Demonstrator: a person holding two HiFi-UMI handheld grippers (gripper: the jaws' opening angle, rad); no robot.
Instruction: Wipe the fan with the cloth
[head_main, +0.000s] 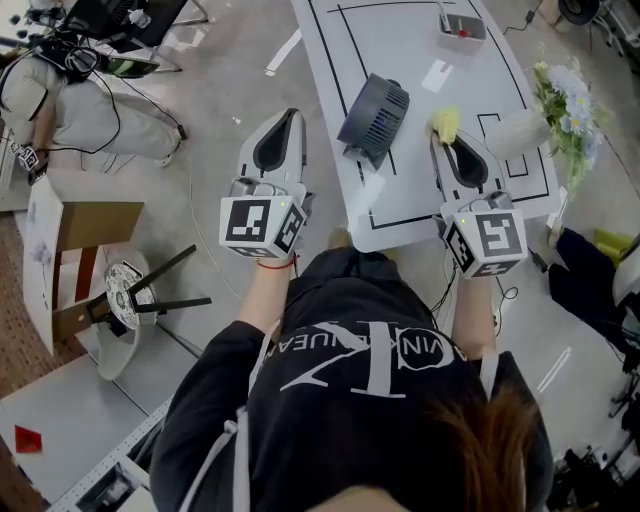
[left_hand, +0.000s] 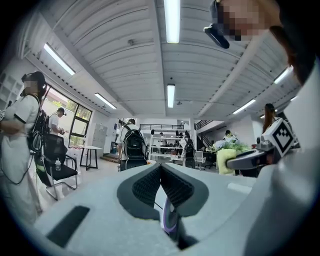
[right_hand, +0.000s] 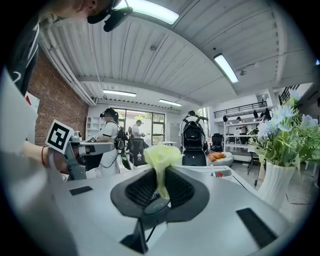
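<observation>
1. Pinched between the jaws of the right tool: a pale yellow crumpled cloth, bunched up above the tips.
2. Pressed together with nothing between its jaws: the left tool, held left of the tabletop's edge, above the floor.
3. Between the two tools, on the near part of the white tabletop with black lines: a dark blue-grey round fan, tilted, slatted face showing, just left of the cloth and apart from it.
4. Right of the right tool, by the tabletop's right edge: a white vase of pale flowers.
5. At the far end: a small grey box with a red button.
6. Far left, on the floor: a crouching person in light clothes.
</observation>
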